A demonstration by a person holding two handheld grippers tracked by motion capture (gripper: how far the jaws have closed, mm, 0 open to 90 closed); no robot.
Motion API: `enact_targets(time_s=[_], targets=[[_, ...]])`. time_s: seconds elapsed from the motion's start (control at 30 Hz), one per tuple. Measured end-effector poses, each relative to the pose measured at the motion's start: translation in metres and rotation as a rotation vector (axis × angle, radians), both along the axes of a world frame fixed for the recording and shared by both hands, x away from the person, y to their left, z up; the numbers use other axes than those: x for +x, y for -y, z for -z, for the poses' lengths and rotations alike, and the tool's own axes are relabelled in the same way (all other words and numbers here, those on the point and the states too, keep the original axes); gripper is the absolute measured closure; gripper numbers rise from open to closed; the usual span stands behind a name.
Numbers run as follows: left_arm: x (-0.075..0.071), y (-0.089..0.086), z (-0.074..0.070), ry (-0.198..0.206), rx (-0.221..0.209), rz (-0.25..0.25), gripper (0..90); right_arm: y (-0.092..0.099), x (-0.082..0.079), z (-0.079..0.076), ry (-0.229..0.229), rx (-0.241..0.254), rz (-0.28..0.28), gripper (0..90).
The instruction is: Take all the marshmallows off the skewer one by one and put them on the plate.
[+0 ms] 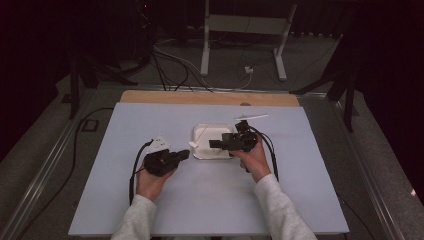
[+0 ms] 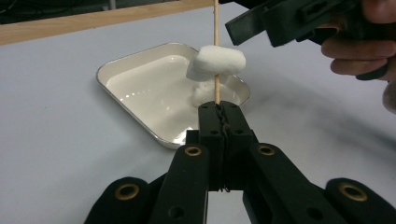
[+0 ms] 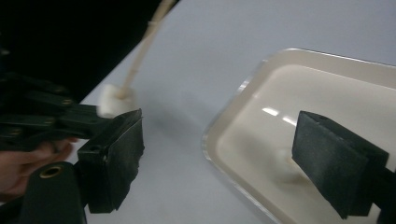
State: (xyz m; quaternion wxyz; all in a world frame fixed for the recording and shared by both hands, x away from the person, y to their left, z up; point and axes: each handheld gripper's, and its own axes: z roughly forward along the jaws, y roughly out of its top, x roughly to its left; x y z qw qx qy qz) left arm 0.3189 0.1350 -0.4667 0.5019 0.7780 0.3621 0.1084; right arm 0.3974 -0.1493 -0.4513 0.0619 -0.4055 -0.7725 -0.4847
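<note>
Premises: a laboratory or recording room. Evidence: dark drapes (image 1: 40, 40) enclose the space; loose cables (image 1: 170, 65) cross grey carpet (image 1: 320, 55); a metal stand's feet (image 1: 280, 55) sit behind the counter (image 1: 150, 200), covered by a plain pale sheet.

The left gripper (image 2: 219, 109) rises from the bottom edge with its jaws closed flat together on the lower end of a thin wooden skewer (image 2: 216, 28). The skewer stands upright and runs out past the top edge. A white marshmallow (image 2: 216, 62) is threaded on the skewer just above the jaws, tilted slightly. Behind the marshmallow, a white tray (image 2: 140, 79) with a metal rim lies on the pale table (image 2: 56, 116). A second marshmallow (image 2: 204, 93) lies in the tray, directly below the skewered one. Above and right of the skewered marshmallow, the right gripper (image 2: 285, 21) is held in a hand (image 2: 364, 56), apart from it. A wooden strip (image 2: 70, 21) lies beyond the tray.
</note>
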Motion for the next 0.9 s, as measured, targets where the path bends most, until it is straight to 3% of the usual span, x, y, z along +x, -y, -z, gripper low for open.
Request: enact_targets(time_s=[0.4, 0.63, 0.9], targets=[[-0.003, 0.01, -0.002, 0.018, 0.0, 0.037, 90.0, -0.028, -0.006, -0.004, -0.047, 0.049, -0.081, 23.3], [-0.004, 0.014, -0.002, 0.028, 0.002, 0.052, 90.0, -0.039, -0.006, -0.002, -0.114, 0.107, -0.144, 43.6], [-0.004, 0.014, -0.001, 0.035, 0.007, 0.065, 90.0, -0.041, -0.004, 0.001, -0.17, 0.107, -0.16, 65.7]])
